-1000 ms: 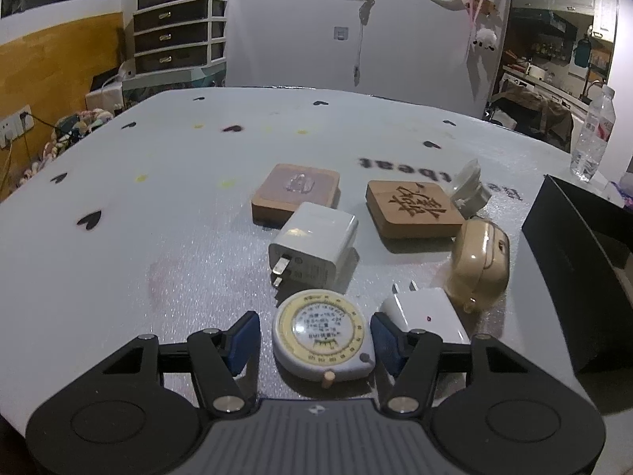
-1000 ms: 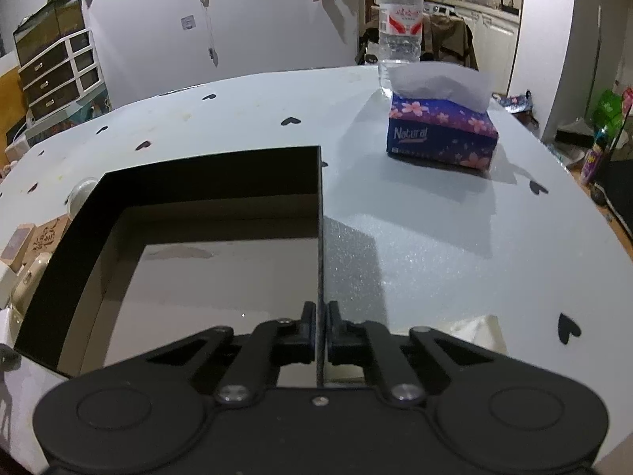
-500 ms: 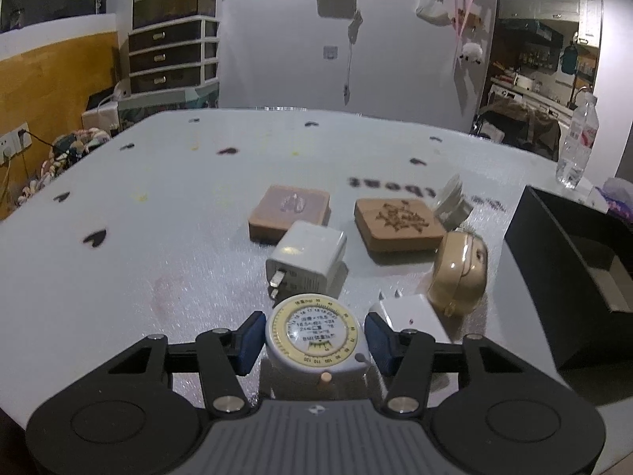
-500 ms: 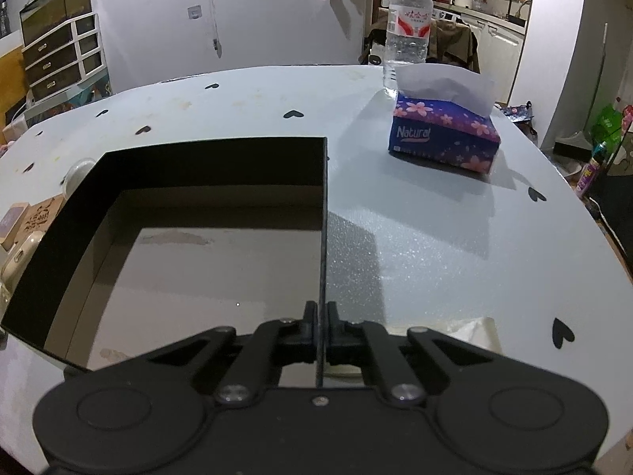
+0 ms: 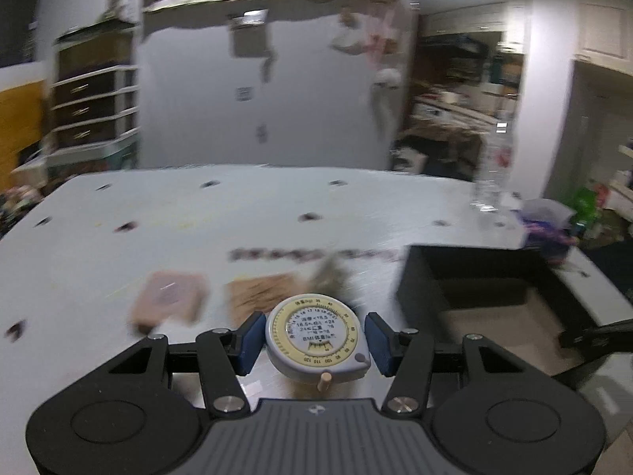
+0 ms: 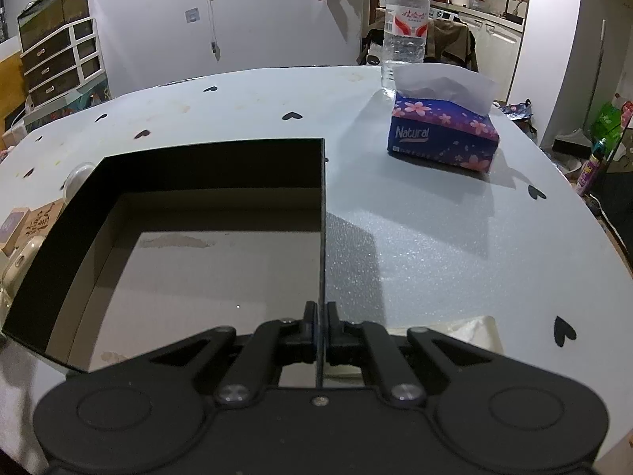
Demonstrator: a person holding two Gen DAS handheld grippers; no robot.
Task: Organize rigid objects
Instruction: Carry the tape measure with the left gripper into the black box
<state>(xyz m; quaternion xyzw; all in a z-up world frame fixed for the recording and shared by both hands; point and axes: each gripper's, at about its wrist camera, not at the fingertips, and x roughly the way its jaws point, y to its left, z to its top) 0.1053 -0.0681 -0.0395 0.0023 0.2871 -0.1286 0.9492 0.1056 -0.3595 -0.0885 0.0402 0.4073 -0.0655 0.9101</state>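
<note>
My left gripper (image 5: 314, 334) is shut on a round white tape measure (image 5: 312, 326) with a yellow dial, held in the air between the blue pads. Below it the table (image 5: 198, 213) is blurred by motion. A pinkish wooden block (image 5: 168, 297) and a carved wooden block (image 5: 261, 293) lie there. The open black box (image 5: 474, 277) stands to the right. My right gripper (image 6: 321, 309) is shut on the thin right wall of the box (image 6: 205, 166), whose inside is bare. A carved block (image 6: 37, 221) and a beige case (image 6: 19, 261) lie left of the box.
A blue flowered tissue box (image 6: 443, 134) and a water bottle (image 6: 405, 31) stand at the far right of the table (image 6: 415, 237). A white round item (image 6: 77, 172) sits by the box's far left corner. Drawers and clutter line the walls behind.
My left gripper has lifted the tape measure off the table and swung right toward the black box; the chargers have dropped out of view. The right gripper kept still on the box wall.
</note>
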